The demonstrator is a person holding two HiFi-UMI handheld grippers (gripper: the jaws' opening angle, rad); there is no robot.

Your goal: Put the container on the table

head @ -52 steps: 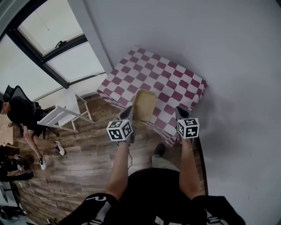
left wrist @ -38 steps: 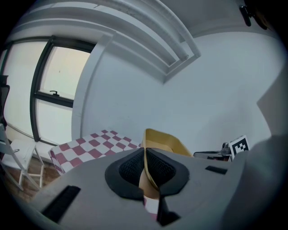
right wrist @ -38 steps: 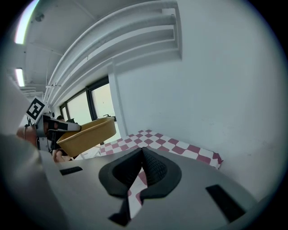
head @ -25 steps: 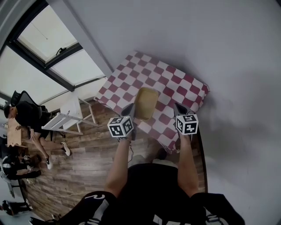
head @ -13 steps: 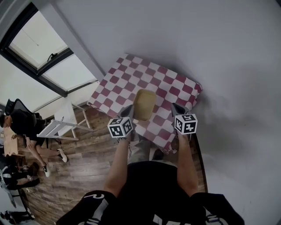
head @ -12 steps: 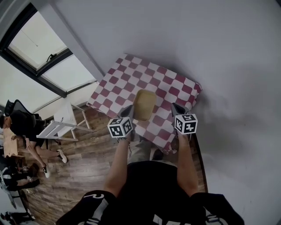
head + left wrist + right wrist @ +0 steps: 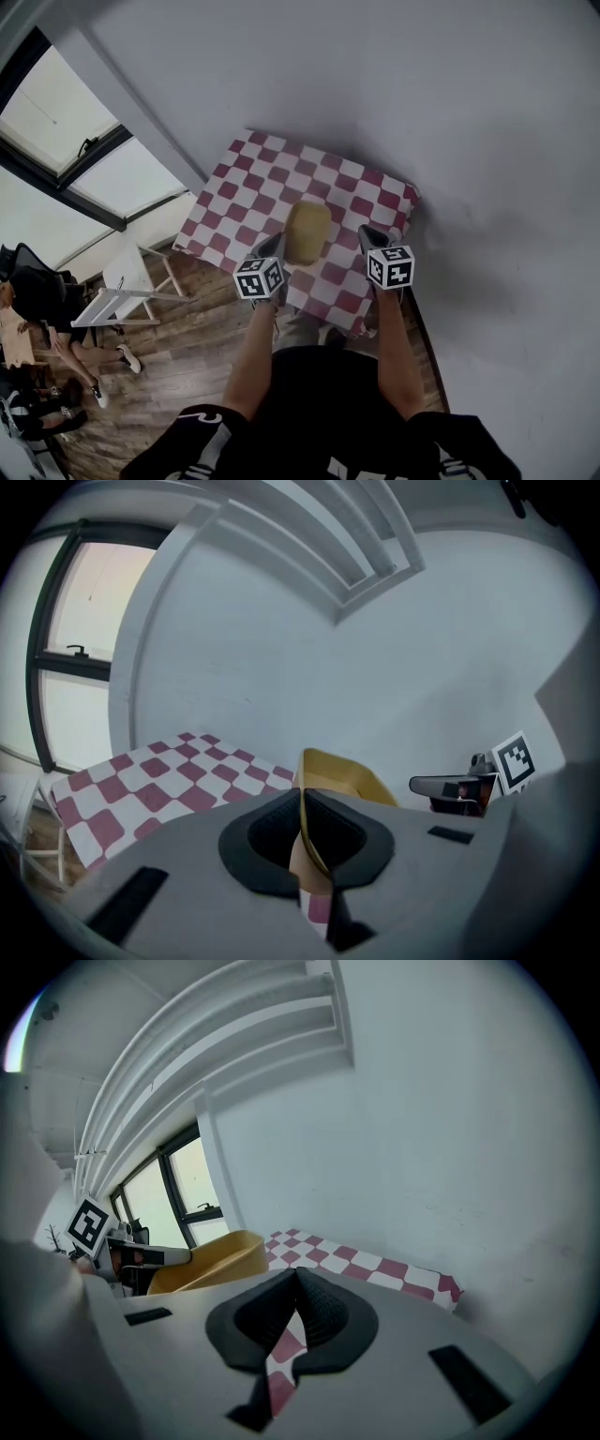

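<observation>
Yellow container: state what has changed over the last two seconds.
The yellow plastic container, carried by the left hand-held gripper, moved from the near edge of the red-and-white checked table further in over its top. Unchanged: the left stays clamped on its rim; the right hand-held gripper, shut and empty, stays alongside.

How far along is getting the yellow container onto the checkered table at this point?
Done: the container is over the table. In hand: the left gripper is clamped on its rim; the right gripper is shut, empty. Left: setting it down, if not resting yet, and letting go.
</observation>
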